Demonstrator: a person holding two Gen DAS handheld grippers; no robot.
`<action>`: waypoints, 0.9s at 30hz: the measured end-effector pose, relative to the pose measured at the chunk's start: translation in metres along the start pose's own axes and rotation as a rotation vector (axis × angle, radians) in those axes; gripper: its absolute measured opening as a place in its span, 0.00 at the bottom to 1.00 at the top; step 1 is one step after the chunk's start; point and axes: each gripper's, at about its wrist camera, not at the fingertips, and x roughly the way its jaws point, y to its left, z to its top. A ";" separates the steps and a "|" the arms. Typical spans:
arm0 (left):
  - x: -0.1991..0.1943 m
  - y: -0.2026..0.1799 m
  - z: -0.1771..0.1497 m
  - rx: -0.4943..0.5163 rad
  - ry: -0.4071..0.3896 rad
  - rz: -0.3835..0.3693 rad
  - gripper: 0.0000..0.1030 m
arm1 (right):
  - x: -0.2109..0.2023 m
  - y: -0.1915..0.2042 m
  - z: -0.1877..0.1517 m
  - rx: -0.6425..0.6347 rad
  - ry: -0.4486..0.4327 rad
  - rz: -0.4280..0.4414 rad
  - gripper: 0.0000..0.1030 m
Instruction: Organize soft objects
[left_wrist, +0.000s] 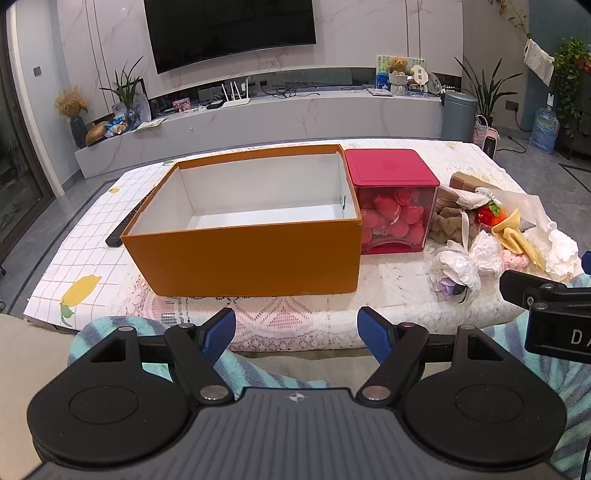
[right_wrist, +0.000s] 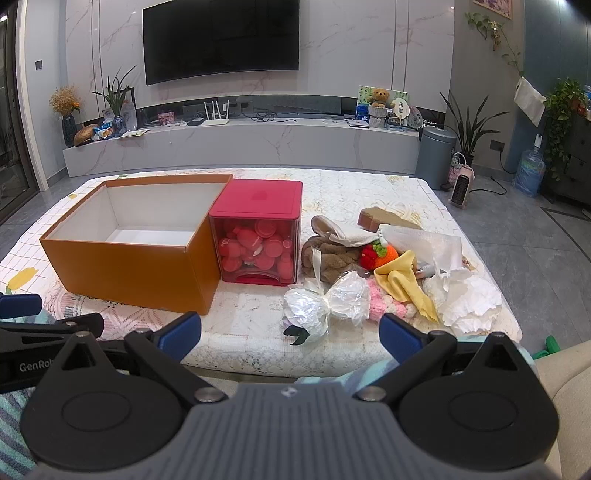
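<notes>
An open orange box (left_wrist: 243, 254) (right_wrist: 129, 266) with a white inside stands on the low table, with nothing in it. To its right lies a heap of soft things: a brown plush toy (right_wrist: 328, 254), a wrapped white flower (right_wrist: 325, 306) (left_wrist: 458, 269), a red and orange crochet piece (right_wrist: 380, 256), a yellow cloth (right_wrist: 406, 284), pink knit (right_wrist: 384, 306) and crumpled white paper (right_wrist: 465, 299). My left gripper (left_wrist: 297, 334) hangs open before the table's near edge, below the box. My right gripper (right_wrist: 290, 339) is open too, in front of the wrapped flower. Neither holds anything.
A red box (left_wrist: 391, 199) (right_wrist: 258, 232) with a clear front, full of pink round pieces, stands against the orange box. A black remote (left_wrist: 125, 225) lies left of the orange box. A tan block (right_wrist: 384, 218) sits behind the heap. Striped blue fabric (left_wrist: 251, 365) lies below the grippers.
</notes>
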 end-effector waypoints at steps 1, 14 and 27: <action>0.000 0.000 0.000 0.000 0.001 0.001 0.86 | 0.000 0.000 0.000 0.000 0.000 0.000 0.97; 0.001 0.000 -0.002 0.000 0.005 -0.001 0.86 | 0.000 0.000 0.000 0.000 0.000 -0.001 0.97; 0.002 -0.001 -0.004 -0.002 0.008 -0.002 0.86 | 0.001 0.001 -0.002 0.000 0.003 0.000 0.97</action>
